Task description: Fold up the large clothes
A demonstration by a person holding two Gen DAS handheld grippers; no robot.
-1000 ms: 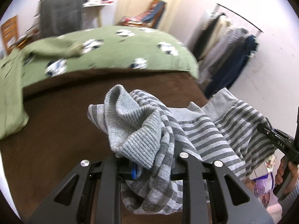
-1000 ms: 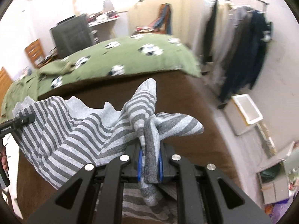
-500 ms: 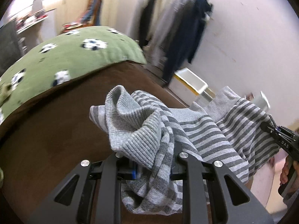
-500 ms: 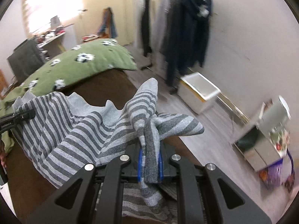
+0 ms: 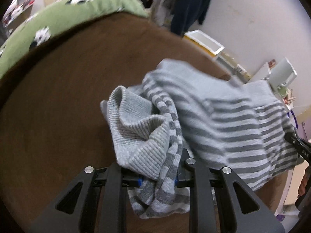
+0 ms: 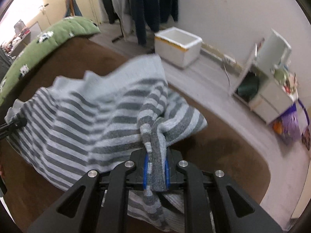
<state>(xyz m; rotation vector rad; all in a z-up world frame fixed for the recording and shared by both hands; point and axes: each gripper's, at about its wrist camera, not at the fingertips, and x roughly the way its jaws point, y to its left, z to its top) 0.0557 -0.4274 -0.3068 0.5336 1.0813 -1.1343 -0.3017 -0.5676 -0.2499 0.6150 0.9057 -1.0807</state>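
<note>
A grey striped knit sweater (image 5: 223, 116) hangs between my two grippers above the brown bed cover (image 5: 58, 106). My left gripper (image 5: 157, 180) is shut on a bunched ribbed edge of the sweater. My right gripper (image 6: 156, 171) is shut on another bunched edge of the sweater (image 6: 87, 120). The cloth spans from one gripper to the other and sags in the middle. The right gripper also shows at the right edge of the left wrist view (image 5: 299, 147), and the left gripper at the left edge of the right wrist view (image 6: 11, 126).
A green duvet with white patches (image 5: 58, 15) lies at the far end of the bed. A clothes rack with dark coats (image 6: 147, 5) stands by the wall. A white foam box (image 6: 176, 46), a white cabinet (image 6: 272, 71) and a purple bag (image 6: 291, 126) sit on the floor.
Both grippers have swung to the right and tilted downward with the sweater still held. The bed cover now fills more of both views, and the sweater has spread wider between the grippers.
</note>
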